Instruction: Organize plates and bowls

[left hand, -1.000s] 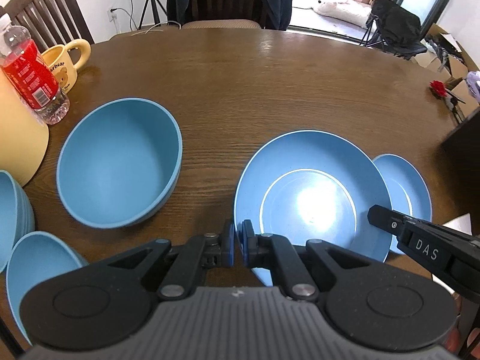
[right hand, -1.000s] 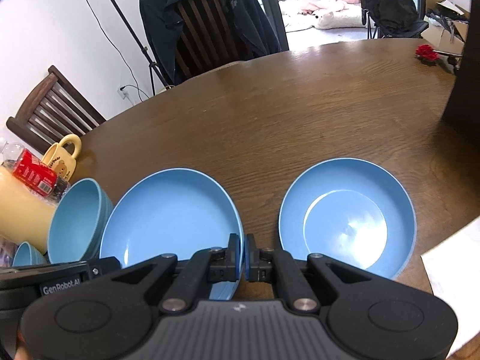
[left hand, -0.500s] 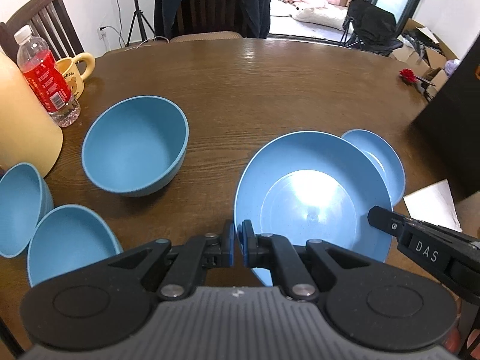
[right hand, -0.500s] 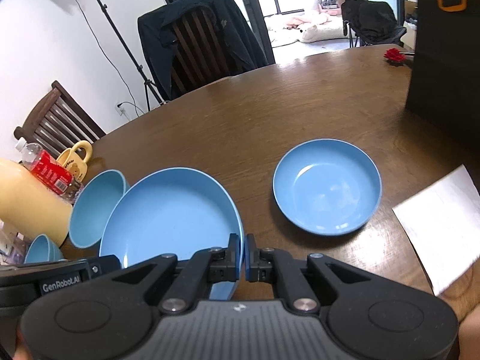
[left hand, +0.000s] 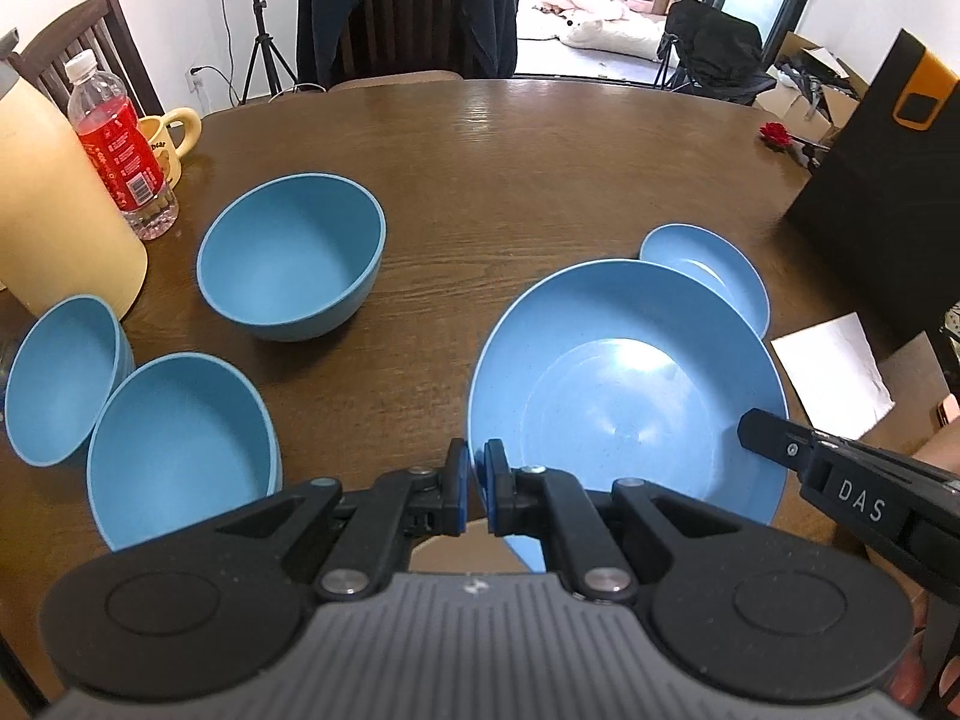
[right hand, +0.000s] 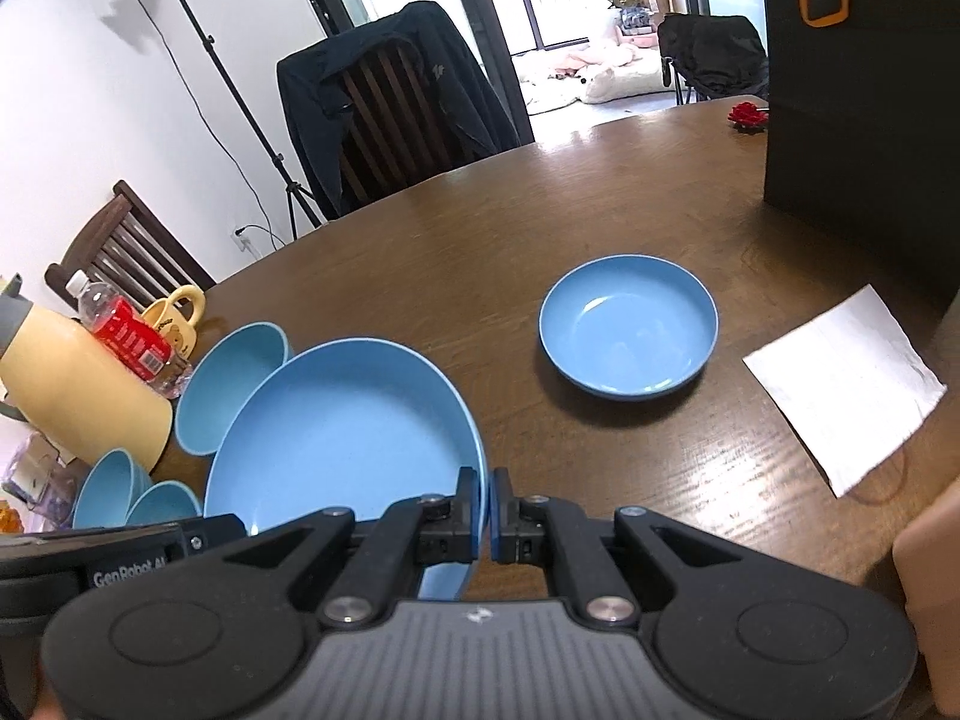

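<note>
Left gripper [left hand: 474, 495]: jaws clamped on the near-left rim of the big plate [left hand: 624, 414], so it's gripping that edge.

Right gripper [right hand: 485, 519]: jaws pinched tight on the same plate's [right hand: 342, 438] right rim. Its black body pokes into the left wrist view at the lower right.

Big plate: held by both grippers, one on each side, looks lifted off the counter [left hand: 510, 180] and tilted a bit. Light glares off its middle.

Small plate [right hand: 629, 324]: sits flat on the counter, off to the right of the big one, nothing touching it. In the left view the big plate covers part of it [left hand: 708, 264].

Big bowl [left hand: 291, 255]: upright on the counter, left of the plate, well apart from it.

Two small bowls: one [left hand: 180, 444] near the left edge, another [left hand: 63, 378] just beside it, both leaning. Can't tell if they touch.

Other stuff: yellow jug [left hand: 60, 222], red-label bottle [left hand: 123, 144] and mug [left hand: 168, 138] bunched at the far left. White paper [right hand: 846, 384] on the right, near a black box [left hand: 882, 192].
</note>
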{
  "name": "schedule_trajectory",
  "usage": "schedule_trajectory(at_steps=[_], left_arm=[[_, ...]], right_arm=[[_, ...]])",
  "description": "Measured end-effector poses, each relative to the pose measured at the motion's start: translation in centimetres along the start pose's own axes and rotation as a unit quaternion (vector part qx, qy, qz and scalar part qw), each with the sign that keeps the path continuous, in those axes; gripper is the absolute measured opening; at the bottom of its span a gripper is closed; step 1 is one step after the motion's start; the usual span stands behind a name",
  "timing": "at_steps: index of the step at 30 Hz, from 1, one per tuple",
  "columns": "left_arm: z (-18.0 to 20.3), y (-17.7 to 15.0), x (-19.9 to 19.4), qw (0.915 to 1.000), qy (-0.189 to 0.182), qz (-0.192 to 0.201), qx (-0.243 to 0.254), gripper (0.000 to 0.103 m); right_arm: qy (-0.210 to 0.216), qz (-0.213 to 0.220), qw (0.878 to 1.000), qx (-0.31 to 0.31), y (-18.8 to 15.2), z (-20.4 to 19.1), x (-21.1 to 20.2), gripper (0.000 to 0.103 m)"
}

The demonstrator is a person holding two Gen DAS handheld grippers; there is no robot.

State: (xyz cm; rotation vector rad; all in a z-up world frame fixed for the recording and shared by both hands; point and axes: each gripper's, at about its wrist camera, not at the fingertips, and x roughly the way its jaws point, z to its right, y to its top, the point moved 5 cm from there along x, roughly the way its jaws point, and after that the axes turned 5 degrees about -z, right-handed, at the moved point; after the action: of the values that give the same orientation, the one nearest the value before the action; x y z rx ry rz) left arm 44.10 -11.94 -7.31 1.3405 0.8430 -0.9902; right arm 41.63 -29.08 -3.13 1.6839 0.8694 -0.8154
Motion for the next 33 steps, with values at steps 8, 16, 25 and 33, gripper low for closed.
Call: schedule_trajectory(at_steps=[8,16,25,33], left_arm=[[-0.3,-1.5,-1.2,0.9999,-0.007,0.002,0.013,0.006],[-0.7,-3.5,-1.6,0.9997,-0.006,-0.005,0.023,0.006],[-2.0,-5.3,-1.3,0.9996,0.003,-0.014,0.024,0.006],[-3.0,-6.8,-0.4,0.9993,0.008,-0.027,0.024,0.006]], right_arm=[[-0.003,0.003,1.0,0.002,-1.7,-0.3,-1.8,0.003],[-0.003,-0.003,1.0,0.009,-3.5,-0.5,-2.4,0.003],[-0.003,-0.018,1.0,0.008,-5.8,-1.3,-2.0,0.003],[-0.003,-0.034,0.999,0.008,-7.7,-1.9,-0.9,0.003]])
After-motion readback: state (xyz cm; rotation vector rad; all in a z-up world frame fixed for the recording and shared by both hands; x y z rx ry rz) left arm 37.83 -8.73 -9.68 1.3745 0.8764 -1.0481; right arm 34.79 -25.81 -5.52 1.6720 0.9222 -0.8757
